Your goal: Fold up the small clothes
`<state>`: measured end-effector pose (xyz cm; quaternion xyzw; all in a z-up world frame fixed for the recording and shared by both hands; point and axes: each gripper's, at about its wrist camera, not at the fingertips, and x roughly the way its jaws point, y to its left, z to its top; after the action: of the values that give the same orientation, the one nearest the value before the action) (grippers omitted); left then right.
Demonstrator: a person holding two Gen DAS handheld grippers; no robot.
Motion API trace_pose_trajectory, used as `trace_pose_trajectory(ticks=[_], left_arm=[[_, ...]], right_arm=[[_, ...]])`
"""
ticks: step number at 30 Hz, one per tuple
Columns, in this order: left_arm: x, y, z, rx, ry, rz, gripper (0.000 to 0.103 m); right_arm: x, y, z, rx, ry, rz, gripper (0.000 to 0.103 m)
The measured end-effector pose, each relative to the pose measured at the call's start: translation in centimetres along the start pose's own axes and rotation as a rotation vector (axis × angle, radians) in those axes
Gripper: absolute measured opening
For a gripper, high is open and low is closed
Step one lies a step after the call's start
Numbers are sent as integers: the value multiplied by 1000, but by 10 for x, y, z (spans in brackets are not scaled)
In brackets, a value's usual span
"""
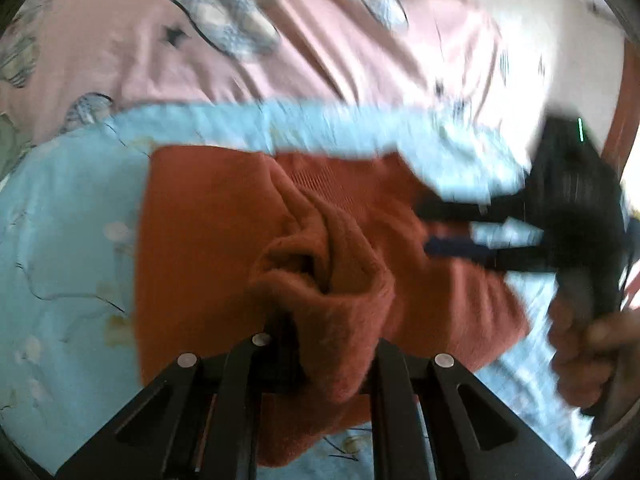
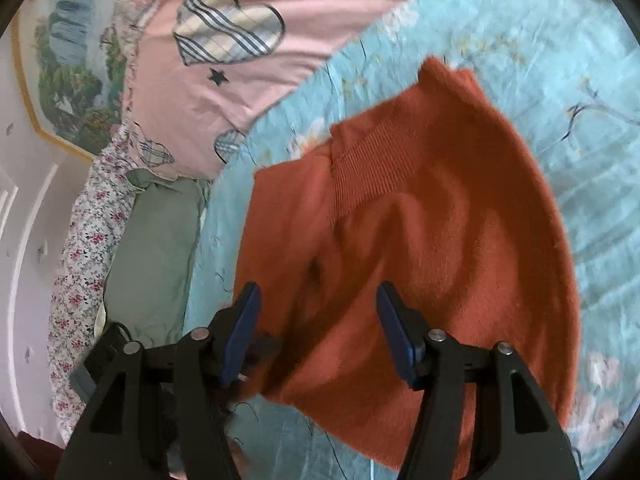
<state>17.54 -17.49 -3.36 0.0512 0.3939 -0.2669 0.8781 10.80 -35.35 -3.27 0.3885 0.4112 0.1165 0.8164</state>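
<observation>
Rust-orange knit garment (image 2: 420,240) lies partly folded on the light blue bedsheet (image 2: 540,40), pink quilt (image 2: 248,72) bunched up behind it. Left claw (image 1: 320,340) is pinched nearly shut on a bunched-up fold of the knit, fabric gathered and puckered right at the tips and lifted a little off the bed; the rest of the garment spreads away forward and to both sides of that claw. Left wrist view is motion-blurred, so exact edge held can't be told. Right claw (image 2: 318,328) stands about half open over the garment's near edge, blue pads (image 2: 394,328) clear of the cloth, nothing gripped; whether the tips brush the knit is unclear. From the right claw the garment runs up and to the right, ribbed band (image 2: 368,168) crossing mid-way, long axis roughly diagonal. In the left wrist view the right claw comes in from the right side, tips over the orange cloth, person's hand (image 1: 580,344) on its handle. Left claw has the cloth, so the next fold likely pivots on it; right one is nearer the loose flat part.
</observation>
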Motion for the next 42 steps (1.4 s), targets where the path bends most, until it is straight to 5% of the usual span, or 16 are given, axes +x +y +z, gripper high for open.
trace_pose_trajectory(ticks=[10, 11, 12, 15, 19, 24, 30, 36, 42], left_arm=[[-1, 11, -7, -42, -8, -40, 11], [-1, 10, -6, -41, -6, -40, 11], [-4, 9, -8, -39, -3, -40, 11], [-10, 6, -4, -33, -14, -27, 11], [-27, -16, 16, -44, -52, -145, 11], [-7, -70, 32, -22, -23, -262, 14], [45, -108, 15, -16, 108, -291, 16], [37, -115, 21, -9, 59, -329, 16], [61, -123, 14, 3, 130, -342, 19]], right_arm=[[99, 24, 38, -63, 179, -4, 64], [108, 27, 39, -75, 187, -10, 47], [116, 33, 40, -101, 201, -26, 16], [101, 53, 46, -166, 152, -15, 15], [45, 61, 60, -240, 55, -12, 15], [-5, 20, 71, -250, 9, -135, 15], [-2, -46, 59, -160, 57, -211, 15], [-33, -26, 61, -229, -49, -202, 15], [-23, -54, 50, -178, -1, -288, 17]])
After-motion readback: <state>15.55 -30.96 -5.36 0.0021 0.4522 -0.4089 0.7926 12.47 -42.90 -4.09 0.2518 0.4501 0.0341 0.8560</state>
